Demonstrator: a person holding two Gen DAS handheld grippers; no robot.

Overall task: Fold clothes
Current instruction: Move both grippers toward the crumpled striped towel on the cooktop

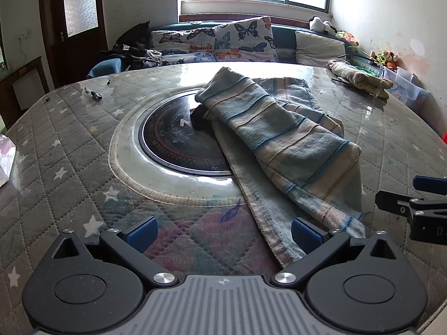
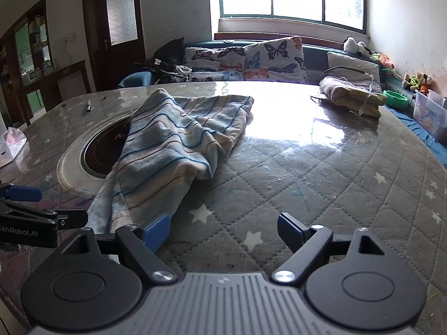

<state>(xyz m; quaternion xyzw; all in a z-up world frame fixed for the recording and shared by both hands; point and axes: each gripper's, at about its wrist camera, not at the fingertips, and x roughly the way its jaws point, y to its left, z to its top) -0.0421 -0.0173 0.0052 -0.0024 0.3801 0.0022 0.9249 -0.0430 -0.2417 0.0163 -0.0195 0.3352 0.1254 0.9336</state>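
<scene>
Cloth fills the middle of both views: a faded blue-and-cream striped garment (image 1: pixel 282 139) of soft knit fabric, with thin dark blue lines running across wider pale bands, lies rumpled on the grey quilted star-print table cover (image 1: pixel 69 150) under a glossy clear sheet. One long part is doubled over the rest, running diagonally from the far centre of the table toward the near edge, and its frayed hem trails almost to the grippers. The garment partly covers the round black inset cooktop (image 1: pixel 173 139) with its pale ring surround, and something small and dark, too hidden to identify, peeks out beneath its upper fold. The left gripper (image 1: pixel 223 234) hovers low over the near edge with its blue-padded fingers spread wide, the right-hand finger just over the hem, holding nothing. The right gripper (image 2: pixel 223 230) sits beside it, fingers likewise parted and empty, its left pad (image 2: pixel 156 233) close against the garment's near corner. Well apart, at the table's far right, rests a folded yellowish cloth bundle (image 2: pixel 352 95). A small dark pen (image 1: pixel 93 95) lies at the far left.
</scene>
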